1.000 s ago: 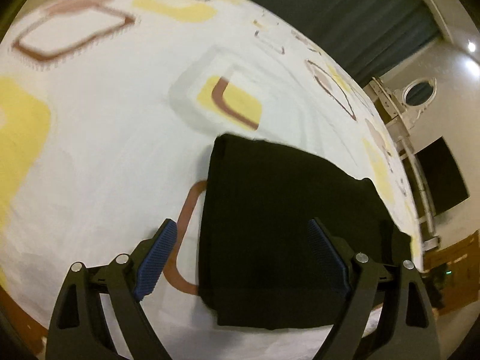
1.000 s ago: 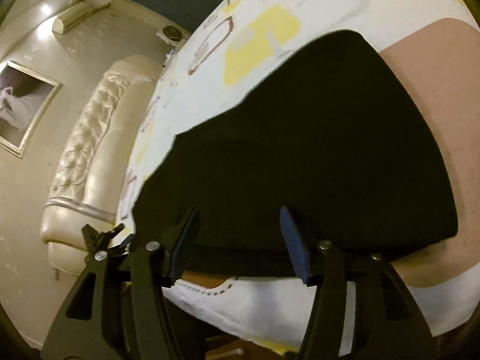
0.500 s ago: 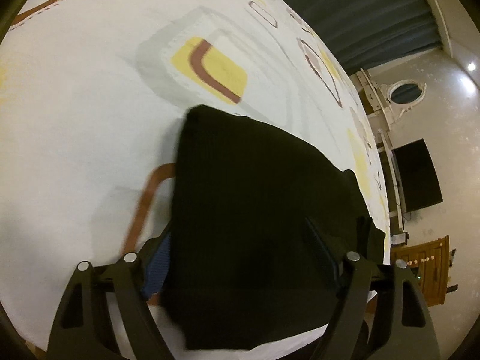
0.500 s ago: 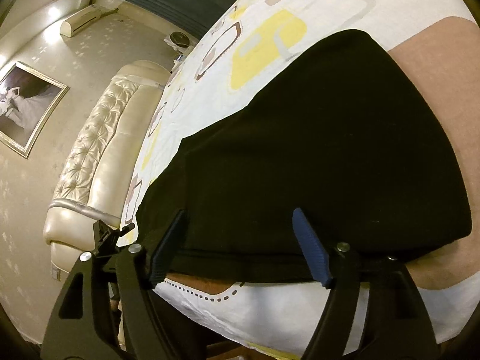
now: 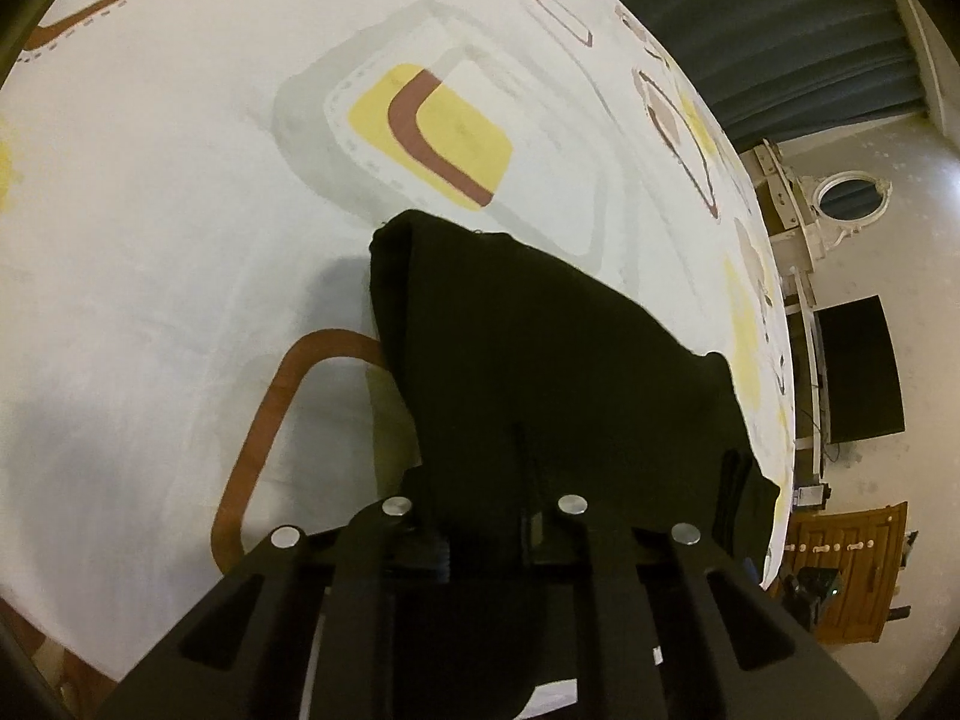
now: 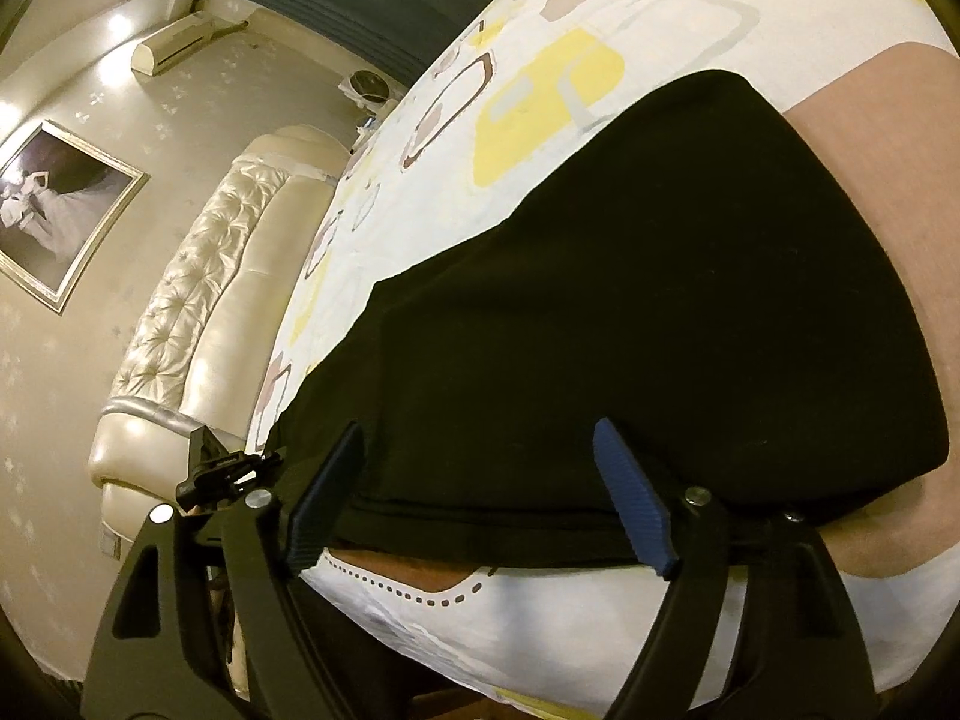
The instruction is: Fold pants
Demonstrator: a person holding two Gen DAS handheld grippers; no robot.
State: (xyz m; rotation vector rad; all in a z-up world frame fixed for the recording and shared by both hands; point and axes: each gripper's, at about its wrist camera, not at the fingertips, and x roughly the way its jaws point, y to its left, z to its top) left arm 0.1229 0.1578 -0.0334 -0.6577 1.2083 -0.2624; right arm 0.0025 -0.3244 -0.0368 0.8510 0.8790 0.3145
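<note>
The black pants (image 5: 540,360) lie folded on a bed with a white patterned sheet (image 5: 150,210). My left gripper (image 5: 486,516) is shut on the near edge of the pants and lifts that edge off the sheet; the fabric hides its fingertips. In the right wrist view the pants (image 6: 660,300) spread flat across the sheet (image 6: 540,630). My right gripper (image 6: 480,498) is open, its blue pads (image 6: 630,498) on either side of the pants' near folded edge, just above it.
A cream tufted headboard (image 6: 198,312) and a framed picture (image 6: 54,210) are left of the bed. Dark curtains (image 5: 780,30), a round mirror (image 5: 849,198), a black screen (image 5: 858,384) and a wooden cabinet (image 5: 840,570) stand beyond the bed's right edge (image 5: 774,420).
My left gripper has moved forward over the pants' near edge and shut on it, raising the fabric. My right gripper stayed open and shifted slightly closer.
</note>
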